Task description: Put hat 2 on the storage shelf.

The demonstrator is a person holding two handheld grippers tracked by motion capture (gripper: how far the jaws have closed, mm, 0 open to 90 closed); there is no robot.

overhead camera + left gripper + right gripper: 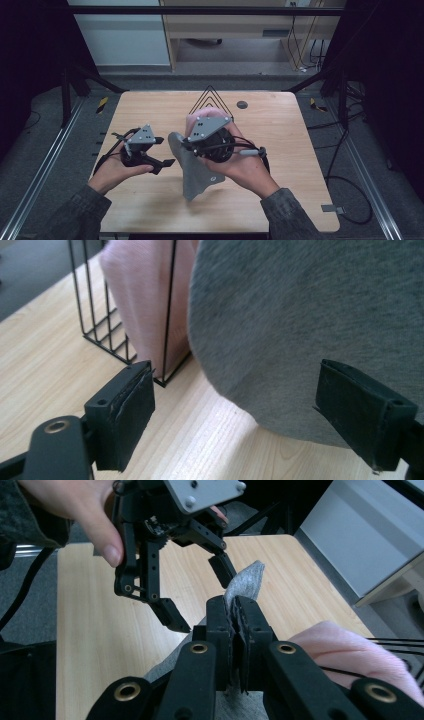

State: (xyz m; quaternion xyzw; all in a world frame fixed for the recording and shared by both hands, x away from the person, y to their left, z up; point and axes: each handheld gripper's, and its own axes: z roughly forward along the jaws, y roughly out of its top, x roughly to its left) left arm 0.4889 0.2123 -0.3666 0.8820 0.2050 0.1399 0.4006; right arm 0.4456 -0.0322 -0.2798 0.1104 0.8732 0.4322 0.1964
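High view showed the right gripper [186, 146] clamped on a grey sock [192, 172], which hung from its jaws and draped down towards the table [280, 150], its lower end lying on or just above the wood. Right gripper view confirmed the hold: both jaws were pressed together with only a thin fold of the grey knit between them, and a tip of the sock [246, 580] stuck up beyond the pads.

The left gripper [162, 152] stood just beside the sock, on the side away from the right one, its jaws spread wide and holding nothing. In the left gripper view the grey sock [310, 330] hung directly ahead of those open jaws, its rounded lower edge between the two pads [127, 410] but not touching either.

Behind the right gripper stood a black wire rack [210, 100] with a pink sock [192, 120] inside it; from the left gripper view the pink sock [145, 295] leaned against the wire rack [105, 325], just beyond the left-hand jaw.

The sock looked light, soft and limp, so it would probably sag and swing from a single grip. A second hold near the free lower edge, with a good fold of knit between the pads, seemed best for stretching it flat.
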